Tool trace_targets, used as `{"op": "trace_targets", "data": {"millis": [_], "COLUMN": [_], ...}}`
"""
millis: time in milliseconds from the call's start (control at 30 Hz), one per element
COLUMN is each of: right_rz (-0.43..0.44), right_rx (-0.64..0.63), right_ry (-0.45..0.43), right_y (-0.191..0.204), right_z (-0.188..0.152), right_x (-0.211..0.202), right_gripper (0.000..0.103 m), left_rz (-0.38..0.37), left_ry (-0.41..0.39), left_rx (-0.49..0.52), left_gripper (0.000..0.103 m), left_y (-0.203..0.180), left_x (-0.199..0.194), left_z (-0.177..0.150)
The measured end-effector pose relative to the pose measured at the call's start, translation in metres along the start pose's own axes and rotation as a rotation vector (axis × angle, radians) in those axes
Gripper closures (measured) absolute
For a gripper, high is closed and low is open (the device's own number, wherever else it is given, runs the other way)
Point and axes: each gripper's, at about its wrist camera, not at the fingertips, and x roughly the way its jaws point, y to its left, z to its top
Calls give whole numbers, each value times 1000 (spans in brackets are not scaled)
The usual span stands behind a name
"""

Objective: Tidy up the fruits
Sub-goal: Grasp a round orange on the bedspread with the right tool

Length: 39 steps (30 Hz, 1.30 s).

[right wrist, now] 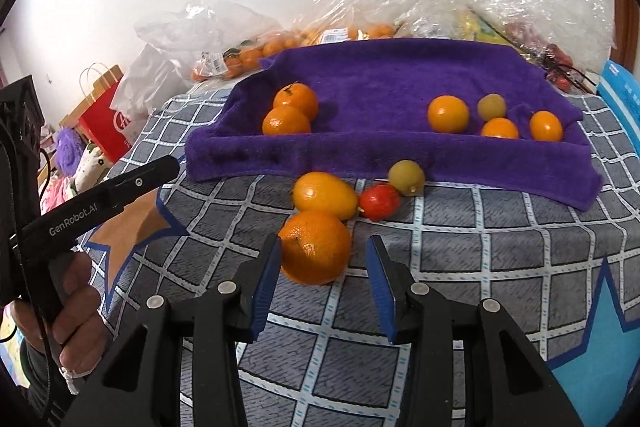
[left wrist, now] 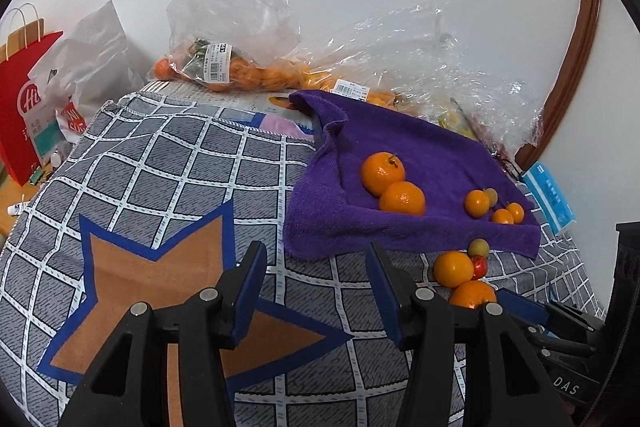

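Between our right gripper [right wrist: 322, 263] jaws, spread wide, sat orange [right wrist: 315, 247] on checked cloth [right wrist: 480, 247], just before purple towel [right wrist: 400, 75]; left pad touching. Judged firm, round, roll-prone: take across middle. Left gripper [left wrist: 316, 283] released, holding nothing.

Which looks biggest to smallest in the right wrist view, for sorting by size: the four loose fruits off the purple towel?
1. Orange, though nearest the camera.
2. Yellow-orange oval fruit.
3. Red fruit and green fruit look alike; unranked.

Bare checked cloth [left wrist: 168, 163] fills the frame's left; purple towel [left wrist: 420, 147] and loose fruit cluster [right wrist: 332, 203] crowd the right.
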Motion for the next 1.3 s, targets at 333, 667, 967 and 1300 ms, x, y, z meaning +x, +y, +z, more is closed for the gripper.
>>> {"op": "trace_targets", "data": {"millis": [333, 667, 967, 1300], "right_rz": [30, 2, -50, -155], "right_rx": [-18, -39, 28, 111], "right_ry": [16, -2, -55, -97], "right_y": [9, 10, -16, -62], "right_z": [-4, -6, -10, -21], "right_x": [11, 7, -25, -58], "right_gripper": [60, 67, 67, 67], "left_rz": [-21, -12, -12, -10], "left_ry": [9, 23, 39, 61], "left_rx": [-58, -41, -2, 48], "left_gripper": [54, 54, 54, 54], "left_y": [11, 8, -1, -9], "left_x": [1, 3, 8, 13], "left_z": [2, 1, -1, -6]}}
